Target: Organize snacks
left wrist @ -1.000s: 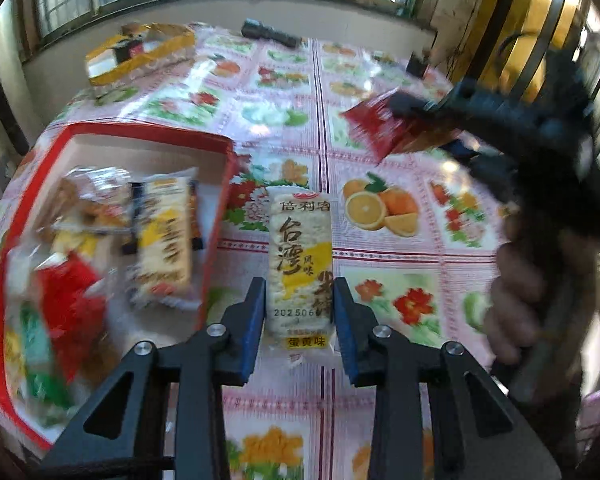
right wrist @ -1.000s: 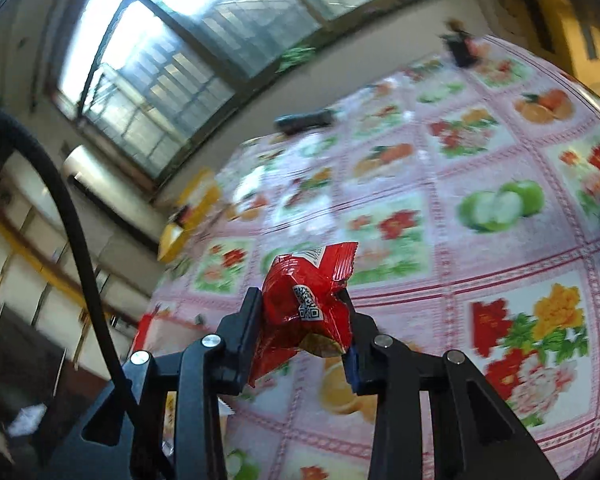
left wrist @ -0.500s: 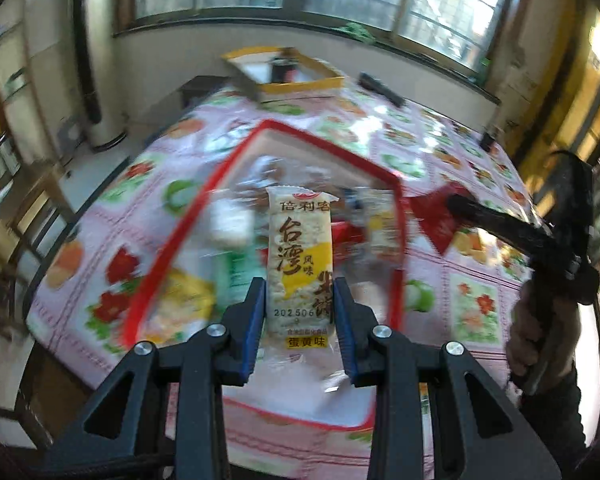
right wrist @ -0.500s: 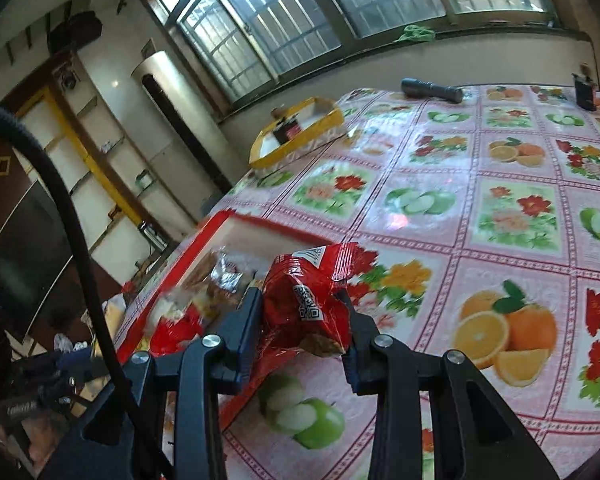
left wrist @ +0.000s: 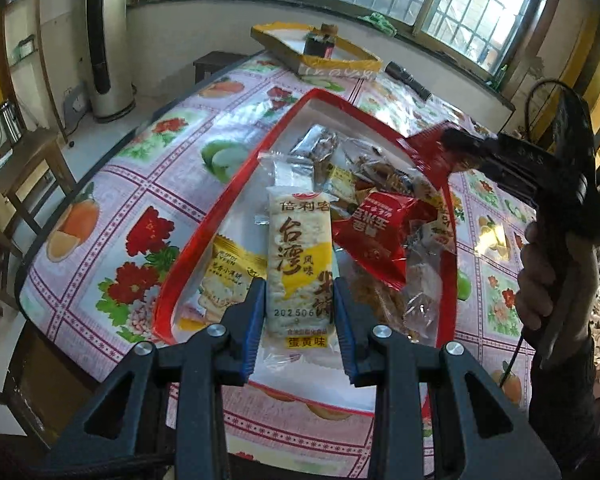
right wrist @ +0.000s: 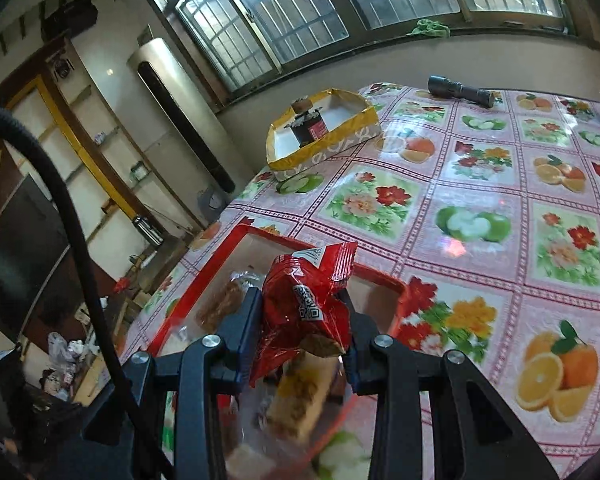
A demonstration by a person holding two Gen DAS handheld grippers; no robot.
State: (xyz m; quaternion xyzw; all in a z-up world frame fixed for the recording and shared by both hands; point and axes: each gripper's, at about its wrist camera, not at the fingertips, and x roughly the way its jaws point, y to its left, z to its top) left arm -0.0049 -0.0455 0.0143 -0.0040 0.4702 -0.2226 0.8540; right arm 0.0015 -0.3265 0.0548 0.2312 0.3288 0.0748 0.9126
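Note:
My left gripper (left wrist: 300, 312) is shut on a long white-and-yellow rice cracker pack (left wrist: 300, 256), held above the red-rimmed tray (left wrist: 216, 216) that holds several snack packets. My right gripper (right wrist: 302, 320) is shut on a crumpled red snack packet (right wrist: 304, 304), hovering over the tray's far part (right wrist: 220, 256). In the left wrist view the right gripper (left wrist: 456, 148) reaches in from the right over the tray's far corner, its red packet (left wrist: 428, 144) sticking out, with a hand (left wrist: 540, 276) on its handle.
A yellow-rimmed box (right wrist: 324, 136) with a dark jar (right wrist: 310, 124) stands at the table's far side. A black flashlight (right wrist: 460, 90) lies near the window wall. The fruit-and-flower tablecloth (right wrist: 500, 216) stretches right of the tray. A wooden stool (left wrist: 24, 168) stands off the table's left edge.
Both grippers swung left from over the bare tablecloth to above the red tray, each keeping its packet. The right gripper now hangs over the tray's far corner.

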